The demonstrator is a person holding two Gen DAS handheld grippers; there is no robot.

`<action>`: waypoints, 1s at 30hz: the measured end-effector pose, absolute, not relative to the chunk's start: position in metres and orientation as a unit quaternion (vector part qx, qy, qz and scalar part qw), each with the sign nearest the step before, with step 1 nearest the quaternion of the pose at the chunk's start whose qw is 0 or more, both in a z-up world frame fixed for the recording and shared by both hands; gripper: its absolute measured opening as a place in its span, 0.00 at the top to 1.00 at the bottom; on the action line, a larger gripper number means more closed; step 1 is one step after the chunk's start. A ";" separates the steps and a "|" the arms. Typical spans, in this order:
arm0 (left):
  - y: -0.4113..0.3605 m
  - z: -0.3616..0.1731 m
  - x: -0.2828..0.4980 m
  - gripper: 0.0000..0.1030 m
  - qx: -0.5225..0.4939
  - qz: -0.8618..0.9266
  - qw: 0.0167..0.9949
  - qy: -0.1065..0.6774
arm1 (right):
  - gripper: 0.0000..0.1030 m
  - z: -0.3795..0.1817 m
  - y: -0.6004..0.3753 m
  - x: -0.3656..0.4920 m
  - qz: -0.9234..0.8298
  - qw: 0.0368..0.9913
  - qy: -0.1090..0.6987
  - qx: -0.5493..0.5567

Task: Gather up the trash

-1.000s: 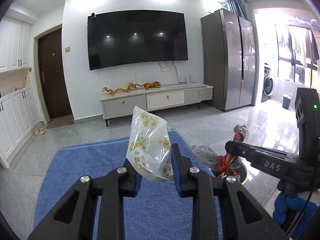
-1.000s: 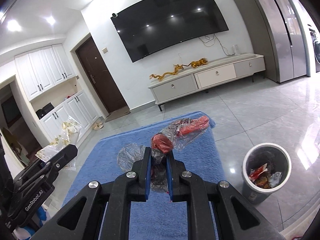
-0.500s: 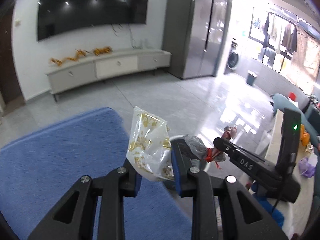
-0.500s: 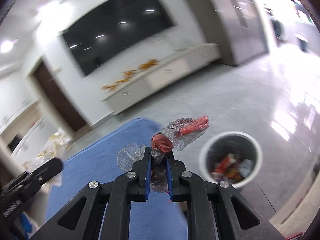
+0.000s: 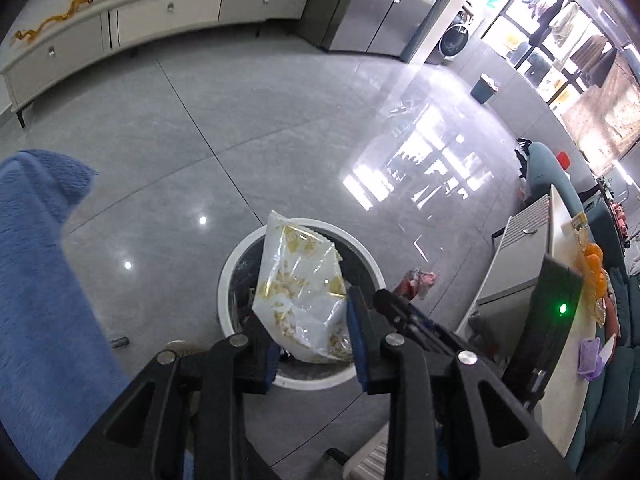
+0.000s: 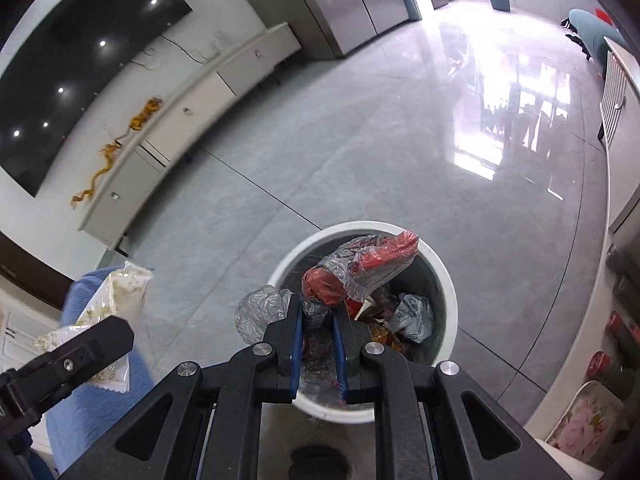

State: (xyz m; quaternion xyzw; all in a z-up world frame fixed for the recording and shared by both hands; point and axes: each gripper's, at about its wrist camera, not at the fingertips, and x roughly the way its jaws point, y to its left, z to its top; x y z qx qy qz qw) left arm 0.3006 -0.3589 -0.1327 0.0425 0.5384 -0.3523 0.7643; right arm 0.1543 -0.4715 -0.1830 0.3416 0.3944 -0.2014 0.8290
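Inspecting floor: glossy grey tiles (image 6: 360, 128); blue rug (image 5: 36, 280) beside white-rimmed waste bin (image 6: 448, 280).
Left gripper (image 5: 312, 344): pinching gold-printed clear bag (image 5: 300, 288) over bin.
Right gripper (image 6: 316, 332): pinching red-and-clear wrapper (image 6: 360, 268) over bin.
Writing: none legible.

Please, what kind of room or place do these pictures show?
Most likely the living room of a home. A large black wall-mounted television hangs above a long white low cabinet with drawers, a blue fluffy rug lies on the glossy grey tiled floor, and a tall steel refrigerator stands nearby.
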 end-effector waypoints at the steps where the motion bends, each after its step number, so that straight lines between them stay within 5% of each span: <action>1: -0.362 -0.142 0.307 0.69 0.038 -0.351 0.760 0.546 | 0.85 -0.192 -0.475 0.160 -0.202 0.824 0.402 0.343; 5: -0.370 -0.167 0.323 0.55 0.038 -0.342 0.752 0.562 | 0.84 -0.219 -0.484 0.170 -0.215 0.809 0.425 0.345; 12: -0.366 -0.173 0.334 0.50 0.022 -0.331 0.754 0.568 | 0.71 -0.235 -0.495 0.167 -0.243 0.794 0.434 0.349; 26: -0.245 -0.028 0.243 0.46 0.035 -0.274 0.863 0.424 | 0.66 -0.121 -0.414 0.130 -0.190 0.873 0.354 0.276; 29: -0.199 0.000 0.220 0.43 0.022 -0.251 0.883 0.395 | 0.42 -0.084 -0.376 0.112 -0.152 0.900 0.328 0.244; 30: -0.186 0.007 0.213 0.42 0.020 -0.244 0.889 0.386 | 0.42 -0.075 -0.365 0.111 -0.142 0.907 0.320 0.235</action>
